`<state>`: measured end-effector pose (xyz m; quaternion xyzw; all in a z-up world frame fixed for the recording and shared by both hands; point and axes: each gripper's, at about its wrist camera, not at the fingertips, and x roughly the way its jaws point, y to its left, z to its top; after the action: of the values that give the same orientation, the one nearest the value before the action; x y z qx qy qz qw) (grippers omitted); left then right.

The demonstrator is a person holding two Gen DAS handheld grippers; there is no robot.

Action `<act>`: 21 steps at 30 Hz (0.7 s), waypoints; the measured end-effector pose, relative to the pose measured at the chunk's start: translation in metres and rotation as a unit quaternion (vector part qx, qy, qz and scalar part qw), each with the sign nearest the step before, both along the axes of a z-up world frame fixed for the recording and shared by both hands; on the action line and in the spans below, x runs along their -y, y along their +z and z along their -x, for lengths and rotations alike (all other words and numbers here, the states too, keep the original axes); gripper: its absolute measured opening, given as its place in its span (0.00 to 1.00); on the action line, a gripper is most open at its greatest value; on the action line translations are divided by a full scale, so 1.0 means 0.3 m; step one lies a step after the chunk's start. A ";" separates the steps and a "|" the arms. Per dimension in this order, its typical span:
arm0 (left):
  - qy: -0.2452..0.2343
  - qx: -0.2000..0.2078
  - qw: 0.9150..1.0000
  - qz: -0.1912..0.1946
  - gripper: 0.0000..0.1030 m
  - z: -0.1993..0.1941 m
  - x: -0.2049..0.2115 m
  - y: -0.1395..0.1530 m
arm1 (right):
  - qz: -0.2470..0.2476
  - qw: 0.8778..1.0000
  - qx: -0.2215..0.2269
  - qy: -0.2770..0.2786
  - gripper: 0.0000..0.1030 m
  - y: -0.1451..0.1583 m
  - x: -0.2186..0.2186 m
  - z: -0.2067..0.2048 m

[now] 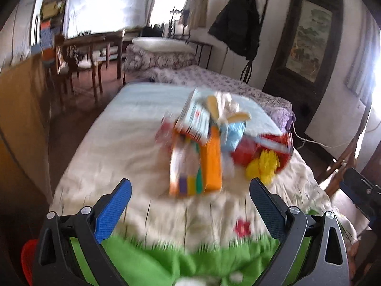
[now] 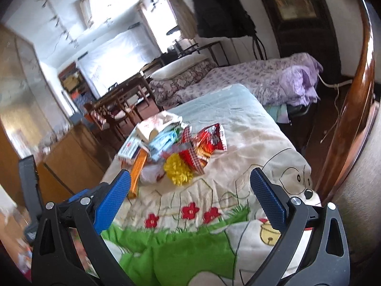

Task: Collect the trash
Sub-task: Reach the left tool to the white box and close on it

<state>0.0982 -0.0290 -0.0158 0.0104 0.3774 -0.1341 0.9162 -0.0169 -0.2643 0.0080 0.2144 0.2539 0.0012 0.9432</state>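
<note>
A pile of trash lies on a bed with a cartoon quilt [image 1: 119, 157] [image 2: 250, 128]. It holds an orange carton [image 1: 210, 164] [image 2: 138, 169], a red snack bag [image 1: 264, 147] [image 2: 209, 140], a yellow crumpled piece [image 1: 264, 166] [image 2: 177, 169], a light blue wrapper [image 1: 234, 133] [image 2: 164, 143] and a white printed box [image 1: 195, 119] [image 2: 128, 150]. My left gripper [image 1: 190, 195] is open and empty, just short of the carton's near end. My right gripper [image 2: 190, 188] is open and empty, a little short of the yellow piece.
A second bed with a purple floral cover [image 1: 214, 78] [image 2: 250, 76] stands beyond. A wooden cabinet [image 1: 21, 109] [image 2: 71, 147] is at the left. A dining table and chairs [image 1: 90, 47] stand further back. A dark wooden footboard [image 2: 350, 100] curves at the right.
</note>
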 end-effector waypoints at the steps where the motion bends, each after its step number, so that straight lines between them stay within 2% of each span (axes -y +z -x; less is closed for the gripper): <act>1: -0.001 0.009 1.000 -0.007 0.94 -0.023 0.019 -0.001 | -0.011 1.000 0.002 -0.003 0.93 -0.001 0.008 -0.010; 9: -0.009 0.057 0.996 -0.074 0.94 -0.149 0.137 -0.031 | -0.038 0.999 -0.005 -0.004 0.93 -0.001 0.022 -0.117; 12: -0.013 0.046 0.996 -0.078 0.94 -0.220 0.147 -0.039 | -0.044 0.999 -0.011 -0.018 0.93 -0.007 0.036 -0.172; 14: -0.007 0.037 0.997 -0.060 0.94 -0.270 0.142 -0.033 | -0.060 0.998 -0.023 -0.026 0.93 -0.020 0.053 -0.210; 16: 0.006 0.038 0.997 -0.060 0.94 -0.317 0.120 -0.027 | -0.078 0.996 -0.036 -0.031 0.93 -0.039 0.064 -0.243; 19: 0.009 0.018 0.997 -0.071 0.86 -0.390 0.103 -0.046 | -0.079 0.995 -0.045 -0.028 0.93 -0.055 0.052 -0.271; 21: -0.003 0.007 0.998 -0.070 0.84 -0.407 0.109 -0.055 | -0.069 0.996 -0.042 -0.023 0.93 -0.053 0.038 -0.272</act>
<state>0.2203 -0.0616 -0.0324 0.0763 0.3791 -0.1097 0.9157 0.0646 -0.2757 -0.0080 0.2848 0.2879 -0.0122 0.9142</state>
